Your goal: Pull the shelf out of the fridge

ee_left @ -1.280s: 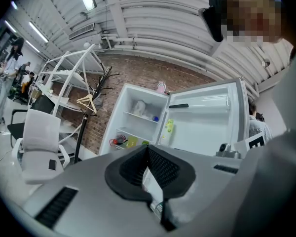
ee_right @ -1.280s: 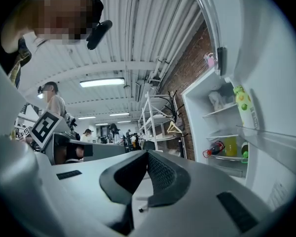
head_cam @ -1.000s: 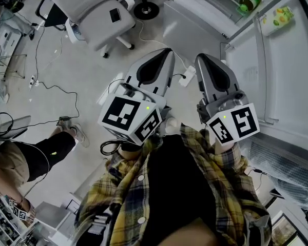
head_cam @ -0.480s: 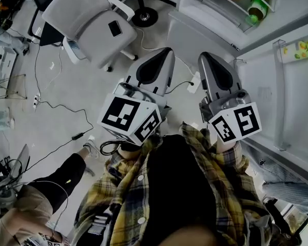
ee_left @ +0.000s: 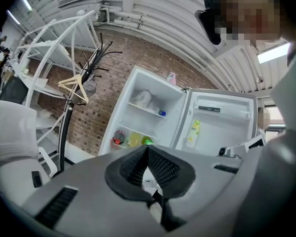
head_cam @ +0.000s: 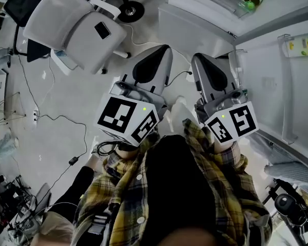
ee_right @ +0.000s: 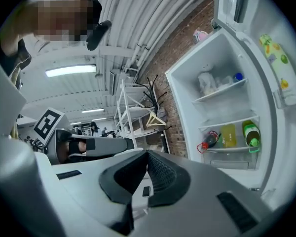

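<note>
The white fridge stands open some way ahead of both grippers, against a brick wall. Its upper shelf carries white items and a small blue one. The lower shelf sits above a red, a yellow and a green bottle. The fridge door is swung wide and holds a yellow packet. My left gripper and right gripper are held side by side in front of my chest, both shut and empty. Neither touches the fridge.
A grey office chair stands on the floor to the left, with cables trailing beside it. A coat stand with a hanger and white racking are left of the fridge. Another person's leg shows at the lower left.
The head view has swung, so the chair and fridge slid toward the top of the picture and the other person toward the bottom edge. Both grippers keep their pose and stay shut.
</note>
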Motion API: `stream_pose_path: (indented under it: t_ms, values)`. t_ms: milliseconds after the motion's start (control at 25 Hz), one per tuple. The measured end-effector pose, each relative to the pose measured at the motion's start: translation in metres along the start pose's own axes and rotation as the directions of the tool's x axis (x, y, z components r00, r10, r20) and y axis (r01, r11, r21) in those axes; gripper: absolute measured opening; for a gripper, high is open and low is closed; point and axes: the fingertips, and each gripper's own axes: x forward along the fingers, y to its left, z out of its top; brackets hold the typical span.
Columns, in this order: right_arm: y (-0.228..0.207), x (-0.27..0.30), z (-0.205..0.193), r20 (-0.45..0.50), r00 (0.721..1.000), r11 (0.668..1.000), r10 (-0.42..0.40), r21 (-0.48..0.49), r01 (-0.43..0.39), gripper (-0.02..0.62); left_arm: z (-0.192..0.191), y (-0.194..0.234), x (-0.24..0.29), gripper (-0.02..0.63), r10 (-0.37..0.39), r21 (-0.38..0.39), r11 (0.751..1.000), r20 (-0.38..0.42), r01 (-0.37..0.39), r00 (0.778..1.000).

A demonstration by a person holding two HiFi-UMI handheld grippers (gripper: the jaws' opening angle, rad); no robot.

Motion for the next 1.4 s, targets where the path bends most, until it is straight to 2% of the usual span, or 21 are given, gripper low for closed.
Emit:
stream_pose_path:
  t_ms: [320,840,1200,1400]
  values:
    - [-0.041,0.006,0.005,0.001,0.999,0.999,-0.037,0.021,0.037,0.018,-0.003,-0.001,0.038,0.003,-0.031,-0.009,0.999,-0.019,0.031,0.999]
    - [-0.115,0.029,0.064,0.093,0.996,0.999,0.012,-0.04,-0.009,0.018,0.051,-0.006,0.114,0.003,-0.005,0.048,0.999,0.103,0.0,0.995]
    - [-0.146,0.029,0.071,0.1,0.995,1.0,-0.003,-0.006,0.003,0.018,0.055,-0.009,0.142,0.003,-0.005,0.048,0.999,0.091,0.001,0.996]
    - [-0.158,0.036,0.069,0.1,0.993,0.998,-0.054,0.017,0.053,0.018,0.056,-0.001,0.158,0.003,-0.047,0.045,0.998,0.07,0.044,0.996]
